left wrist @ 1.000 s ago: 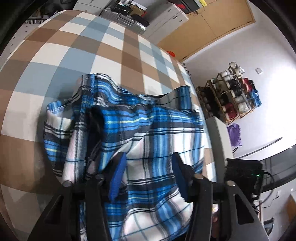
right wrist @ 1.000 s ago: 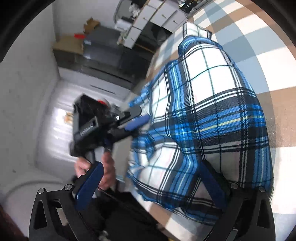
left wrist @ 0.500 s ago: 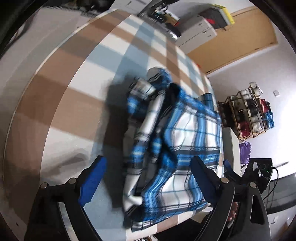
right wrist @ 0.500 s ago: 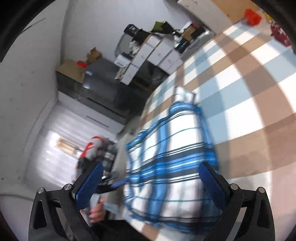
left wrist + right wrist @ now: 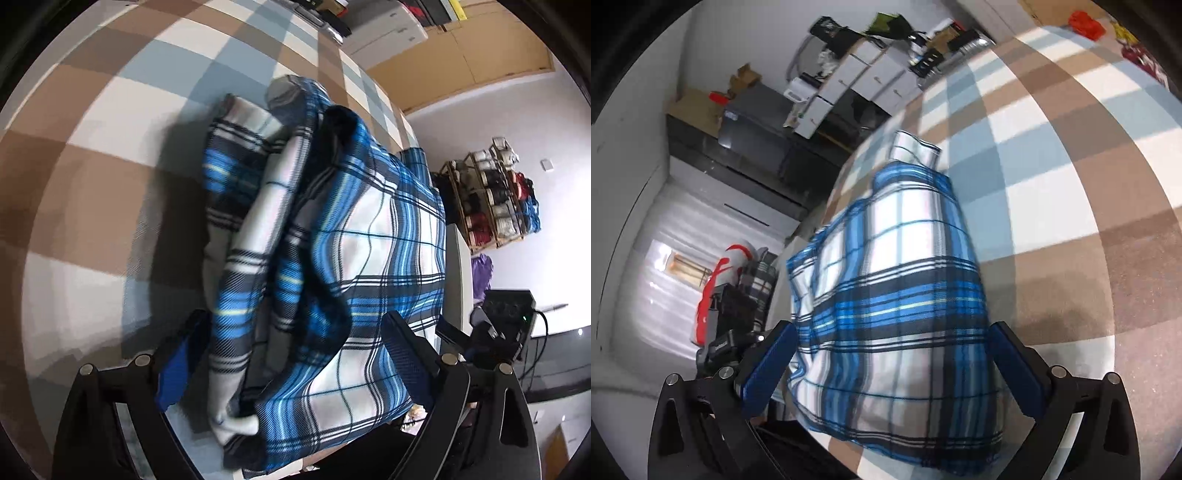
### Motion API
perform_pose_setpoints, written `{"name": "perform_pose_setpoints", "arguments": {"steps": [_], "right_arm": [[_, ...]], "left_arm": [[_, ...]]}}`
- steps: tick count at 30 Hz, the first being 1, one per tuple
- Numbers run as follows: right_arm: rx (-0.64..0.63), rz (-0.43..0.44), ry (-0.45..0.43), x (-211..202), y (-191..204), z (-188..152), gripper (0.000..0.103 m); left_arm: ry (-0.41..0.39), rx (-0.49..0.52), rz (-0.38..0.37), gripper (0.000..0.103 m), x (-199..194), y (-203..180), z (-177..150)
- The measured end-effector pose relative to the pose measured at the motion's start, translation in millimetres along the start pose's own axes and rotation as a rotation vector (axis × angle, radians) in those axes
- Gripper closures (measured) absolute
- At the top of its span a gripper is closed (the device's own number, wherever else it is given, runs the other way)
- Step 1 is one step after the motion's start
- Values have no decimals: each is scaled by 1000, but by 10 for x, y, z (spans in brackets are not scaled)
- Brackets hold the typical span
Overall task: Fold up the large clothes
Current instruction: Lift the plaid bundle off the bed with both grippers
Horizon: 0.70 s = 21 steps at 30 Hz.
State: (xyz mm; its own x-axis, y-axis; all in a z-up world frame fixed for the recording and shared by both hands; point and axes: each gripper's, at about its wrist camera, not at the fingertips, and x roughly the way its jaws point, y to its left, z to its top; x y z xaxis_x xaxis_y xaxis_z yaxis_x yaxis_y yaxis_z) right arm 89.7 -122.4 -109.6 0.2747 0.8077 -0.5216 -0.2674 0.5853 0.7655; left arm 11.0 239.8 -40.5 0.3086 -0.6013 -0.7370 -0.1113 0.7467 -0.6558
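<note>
A blue plaid shirt (image 5: 332, 251) lies in a bunched, part-folded heap at the near edge of the checked bed (image 5: 103, 155). The left gripper (image 5: 291, 354) hangs over its layered side, fingers spread, gripping nothing; the right gripper (image 5: 894, 365) likewise, wide open. Soft, light and floppy, the cloth looks best pinched at a hem or corner through all layers.

One blue plaid garment (image 5: 343, 258) lies folded in layers on one checked surface (image 5: 110, 110). Two claws are present, the left claw (image 5: 291, 358) and the right claw (image 5: 890, 365), each with two blue-padded fingers spread wide apart. One shoe rack (image 5: 495, 199) stands against the wall. White drawer cabinets (image 5: 864, 81) number perhaps three; blur hinders counting.
</note>
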Motion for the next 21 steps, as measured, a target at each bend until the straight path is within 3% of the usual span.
{"name": "perform_pose_setpoints", "arguments": {"steps": [8,12,14,17,21], "right_arm": [[31,-41,87,177,-111,86,0],[-20,-29,157,294,-28,129,0],[-35,-30,171,334,18,121,0],[-69,-55,217,381,100,87,0],[-36,33,245,352,63,42,0]], "left_arm": [[49,25,-82,13,93,-49,71],[42,3,-116,16,71,-3,88],[51,3,-117,29,85,27,95],[36,22,-88,29,72,9,82],[25,87,-72,30,85,-98,40]]}}
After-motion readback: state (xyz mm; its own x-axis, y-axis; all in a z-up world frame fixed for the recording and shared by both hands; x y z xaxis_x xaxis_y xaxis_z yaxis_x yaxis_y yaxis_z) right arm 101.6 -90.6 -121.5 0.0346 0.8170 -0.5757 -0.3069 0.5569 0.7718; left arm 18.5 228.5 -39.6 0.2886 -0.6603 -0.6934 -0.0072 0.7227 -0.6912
